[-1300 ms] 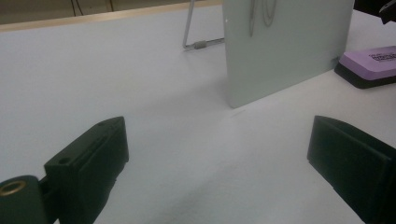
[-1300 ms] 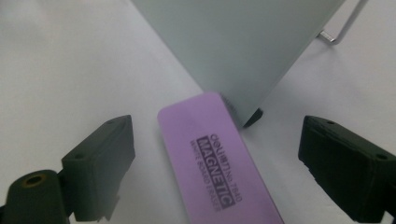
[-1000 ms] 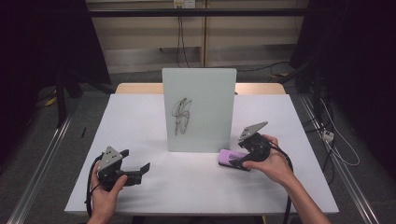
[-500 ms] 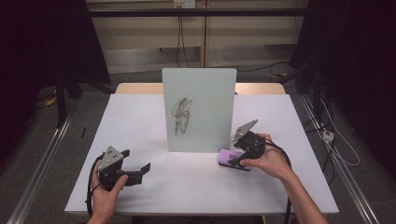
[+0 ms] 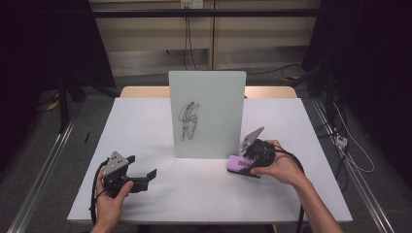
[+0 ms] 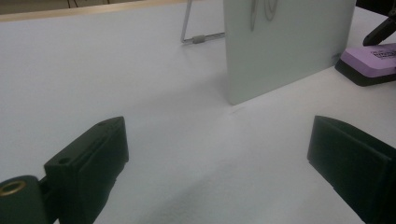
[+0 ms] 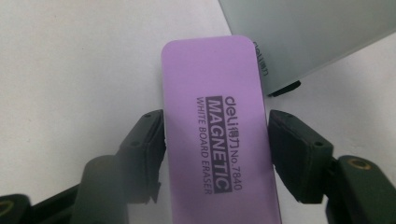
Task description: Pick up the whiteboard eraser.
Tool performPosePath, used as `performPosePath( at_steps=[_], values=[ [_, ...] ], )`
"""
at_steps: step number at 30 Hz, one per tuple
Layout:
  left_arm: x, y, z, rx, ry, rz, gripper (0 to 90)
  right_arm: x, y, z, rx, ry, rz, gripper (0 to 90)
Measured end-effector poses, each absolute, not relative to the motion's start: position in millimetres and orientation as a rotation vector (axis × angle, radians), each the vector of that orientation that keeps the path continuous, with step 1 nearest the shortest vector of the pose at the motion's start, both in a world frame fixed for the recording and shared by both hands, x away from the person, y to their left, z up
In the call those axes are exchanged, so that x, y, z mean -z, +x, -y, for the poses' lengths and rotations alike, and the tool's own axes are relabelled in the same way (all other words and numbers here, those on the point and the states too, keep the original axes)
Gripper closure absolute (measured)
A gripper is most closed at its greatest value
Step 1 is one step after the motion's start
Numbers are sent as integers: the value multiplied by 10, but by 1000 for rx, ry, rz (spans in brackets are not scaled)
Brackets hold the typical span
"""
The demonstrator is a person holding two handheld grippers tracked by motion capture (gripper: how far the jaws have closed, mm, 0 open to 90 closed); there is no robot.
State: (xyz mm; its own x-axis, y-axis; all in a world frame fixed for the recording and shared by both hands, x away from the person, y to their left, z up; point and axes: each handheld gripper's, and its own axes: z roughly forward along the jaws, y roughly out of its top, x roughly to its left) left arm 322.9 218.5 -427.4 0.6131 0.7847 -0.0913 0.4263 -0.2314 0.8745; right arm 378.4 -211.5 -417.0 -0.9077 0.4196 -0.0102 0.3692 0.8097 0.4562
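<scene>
On the white worktop [image 5: 160, 126], at about 8 o'clock in the high view, my left hand-held gripper [image 5: 145, 175] rests low, and its jaws stand wide apart with nothing between them. In the left gripper view I see only bare worktop between the two black jaws, and the whiteboard stands ahead at 1 o'clock.

The whiteboard [image 5: 214, 97] is upright in the middle of the worktop. It has a thin dark scribble [image 5: 188, 119] on its face, a little left of its centre. Behind it, a metal stand [image 6: 198, 38] holds it up.

At about 4 o'clock in the high view, just beside the lower right corner of the whiteboard, lies the purple eraser [image 5: 240, 164], flat on the worktop. My right hand-held gripper [image 5: 248, 167] is on it. Its jaws have just been closing, and in the right gripper view both black pads now press against the long sides of the eraser, near its middle. The far end of the eraser almost touches the edge of the whiteboard.
</scene>
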Motion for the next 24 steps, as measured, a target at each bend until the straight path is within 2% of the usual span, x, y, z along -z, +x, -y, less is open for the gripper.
performPosePath(
  at_steps=[4, 12, 24],
  values=[
    [4273, 3221, -2187, -458, 1863, -972, 52, 4177, 3789, 2099, -677, 610, -2901, 356],
    [4266, 3229, -2234, -463, 1844, -991, 53, 4203, 3800, 2088, -630, 610, -2907, 397],
    [4261, 3230, -2254, -457, 1846, -995, 52, 4178, 3782, 2103, -660, 656, -2900, 406]
  ],
)
